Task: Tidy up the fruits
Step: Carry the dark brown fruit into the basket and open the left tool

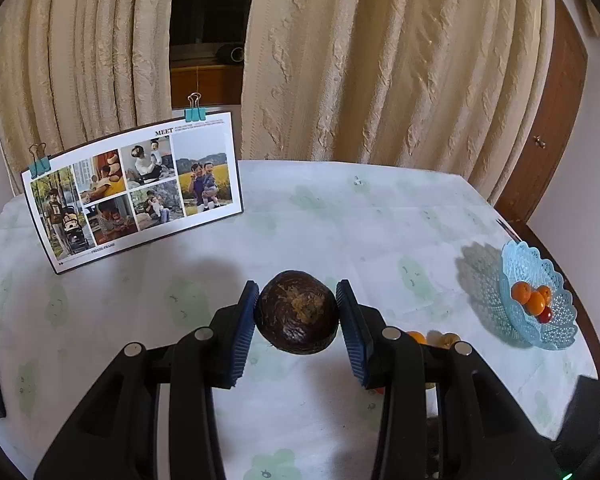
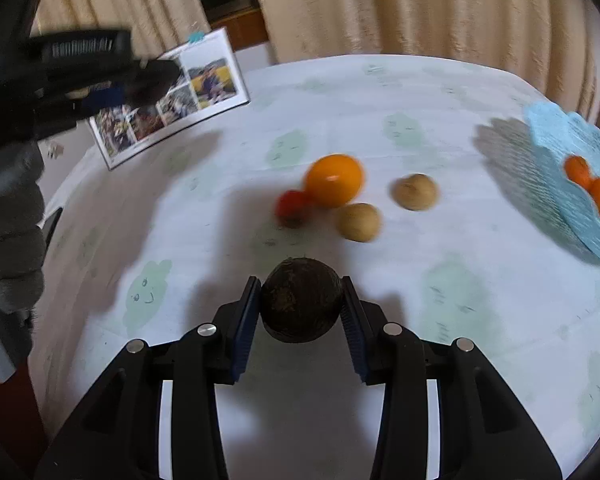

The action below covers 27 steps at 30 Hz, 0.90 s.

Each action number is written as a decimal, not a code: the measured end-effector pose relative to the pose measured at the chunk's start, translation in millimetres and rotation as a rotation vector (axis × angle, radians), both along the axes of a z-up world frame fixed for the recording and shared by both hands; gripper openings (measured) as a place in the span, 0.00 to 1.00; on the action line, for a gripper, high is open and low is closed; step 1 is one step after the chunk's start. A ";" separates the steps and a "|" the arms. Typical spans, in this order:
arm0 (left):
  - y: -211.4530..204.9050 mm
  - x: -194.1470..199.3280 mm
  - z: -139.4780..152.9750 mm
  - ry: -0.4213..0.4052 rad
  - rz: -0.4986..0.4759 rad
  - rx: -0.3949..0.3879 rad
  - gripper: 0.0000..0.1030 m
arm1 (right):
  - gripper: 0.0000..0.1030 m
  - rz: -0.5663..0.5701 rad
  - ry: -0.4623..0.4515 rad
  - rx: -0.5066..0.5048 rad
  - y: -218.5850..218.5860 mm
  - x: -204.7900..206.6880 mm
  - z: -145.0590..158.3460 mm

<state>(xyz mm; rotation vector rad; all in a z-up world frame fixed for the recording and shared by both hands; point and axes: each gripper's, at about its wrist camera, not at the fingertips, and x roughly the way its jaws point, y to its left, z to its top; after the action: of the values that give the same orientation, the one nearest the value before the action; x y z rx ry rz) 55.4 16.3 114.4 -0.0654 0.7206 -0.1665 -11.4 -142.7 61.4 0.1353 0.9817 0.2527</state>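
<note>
My left gripper [image 1: 297,304] is shut on a dark brown round fruit [image 1: 296,314] and holds it above the table. My right gripper [image 2: 301,300] is shut on another dark brown round fruit [image 2: 302,300] above the table. Ahead of it lie an orange [image 2: 334,180], a small red fruit [image 2: 293,206] and two tan round fruits [image 2: 358,222] [image 2: 415,191]. A light blue lace-pattern basket [image 1: 556,332] at the right holds small oranges [image 1: 534,300] and a red fruit [image 1: 545,315]; it also shows in the right wrist view [image 2: 560,184].
A photo collage card [image 1: 136,188] with blue binder clips stands at the table's back left. The table wears a pale cloth [image 1: 340,224] with green prints. Cream curtains [image 1: 380,60] hang behind. A wooden door [image 1: 548,120] is at the right.
</note>
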 end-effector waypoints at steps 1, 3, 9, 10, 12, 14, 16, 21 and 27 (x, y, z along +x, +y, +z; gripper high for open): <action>-0.2 0.5 -0.4 0.001 -0.002 0.001 0.39 | 0.40 -0.010 -0.004 0.005 -4.8 -2.4 1.9; -2.5 -0.1 -1.4 0.002 -0.006 0.005 0.39 | 0.40 -0.048 -0.015 0.019 -21.3 -8.4 7.3; -9.0 -1.5 -4.7 0.007 -0.019 0.017 0.39 | 0.40 -0.157 -0.076 0.054 -69.9 -20.1 31.2; -10.0 -1.6 -5.1 0.007 -0.022 0.019 0.39 | 0.40 -0.179 -0.093 0.054 -79.2 -22.2 36.4; -12.2 -2.3 -6.0 0.008 -0.026 0.022 0.39 | 0.40 -0.215 -0.112 0.054 -94.4 -24.6 43.0; -14.5 -2.9 -6.6 0.009 -0.030 0.025 0.39 | 0.40 -0.257 -0.127 0.053 -110.7 -27.4 47.6; -16.6 -3.7 -7.2 0.008 -0.034 0.028 0.39 | 0.40 -0.300 -0.138 0.054 -127.0 -31.0 50.9; -23.9 -5.0 -9.4 0.011 -0.047 0.039 0.39 | 0.40 -0.400 -0.174 0.039 -165.0 -33.9 61.1; -34.1 -5.3 -11.1 0.017 -0.063 0.041 0.39 | 0.40 -0.485 -0.189 0.004 -200.5 -26.5 60.9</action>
<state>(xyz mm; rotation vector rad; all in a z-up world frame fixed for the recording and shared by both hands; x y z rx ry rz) 50.1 -17.7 103.4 -0.0055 0.7431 -0.2113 -37.9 -343.2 122.3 0.3408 0.7345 -0.1756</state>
